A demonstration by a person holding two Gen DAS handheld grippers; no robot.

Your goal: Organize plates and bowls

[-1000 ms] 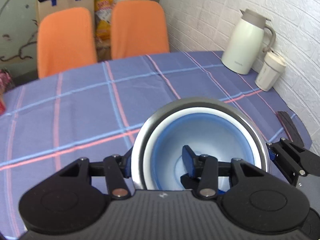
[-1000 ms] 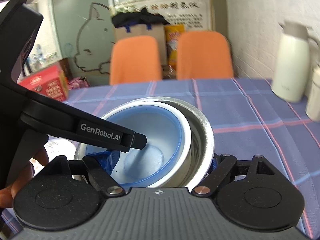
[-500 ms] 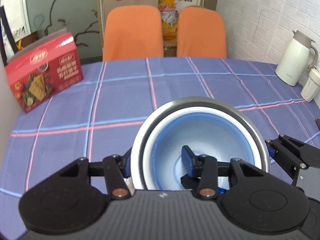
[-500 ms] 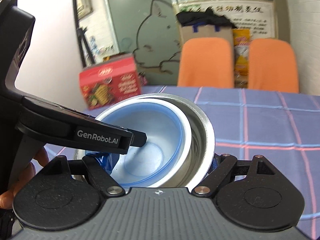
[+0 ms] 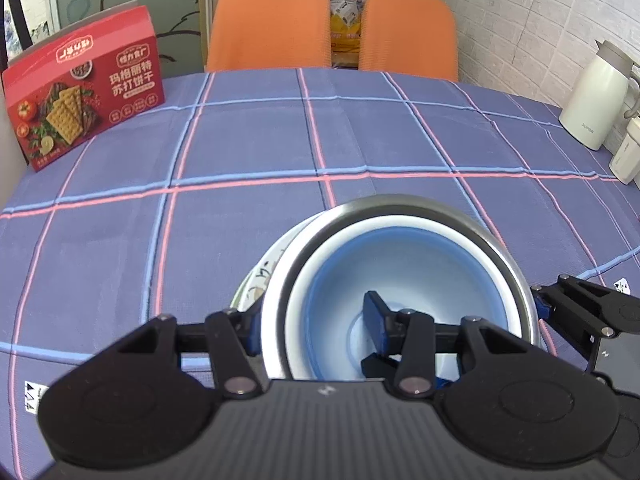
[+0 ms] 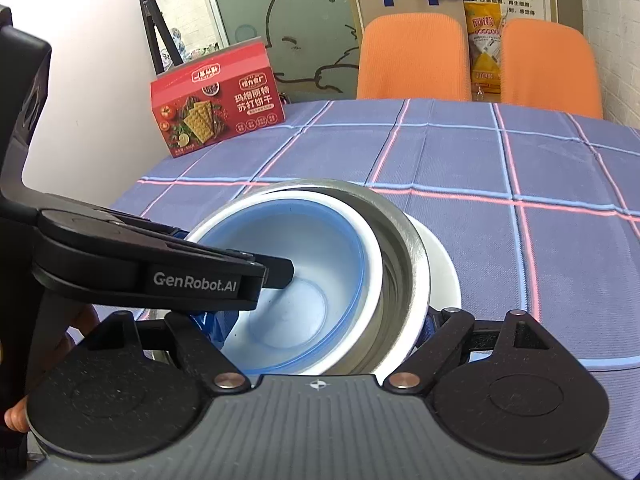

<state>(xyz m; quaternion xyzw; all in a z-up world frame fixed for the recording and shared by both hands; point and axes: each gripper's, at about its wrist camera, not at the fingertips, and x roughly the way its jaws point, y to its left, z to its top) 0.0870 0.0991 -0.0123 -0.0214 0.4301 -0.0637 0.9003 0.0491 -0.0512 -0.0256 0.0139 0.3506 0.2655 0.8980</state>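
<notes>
A steel bowl [image 5: 404,204] with a white bowl, blue inside [image 5: 420,268], nested in it hangs low over a white patterned plate [image 5: 256,280] on the checked tablecloth. Whether the stack touches the plate I cannot tell. My left gripper [image 5: 314,316] is shut on the stack's left wall, one finger outside the steel, one inside the blue bowl. My right gripper [image 6: 318,322] is shut on the stack from the other side, with a pad inside the blue bowl [image 6: 304,280] and a pad outside the steel bowl [image 6: 404,232]. The plate [image 6: 442,276] shows past the steel rim.
A red cracker box [image 5: 84,88] stands at the table's far left edge. A cream jug [image 5: 596,96] and a lidded cup [image 5: 628,152] stand by the brick wall on the right. Two orange chairs [image 5: 272,24] are behind the table. A hand [image 6: 16,416] holds the left gripper.
Both grippers carried the bowl stack leftward and lower over the table. The cracker box came into view, and the patterned plate now shows under the stack. Both grips are unchanged.
</notes>
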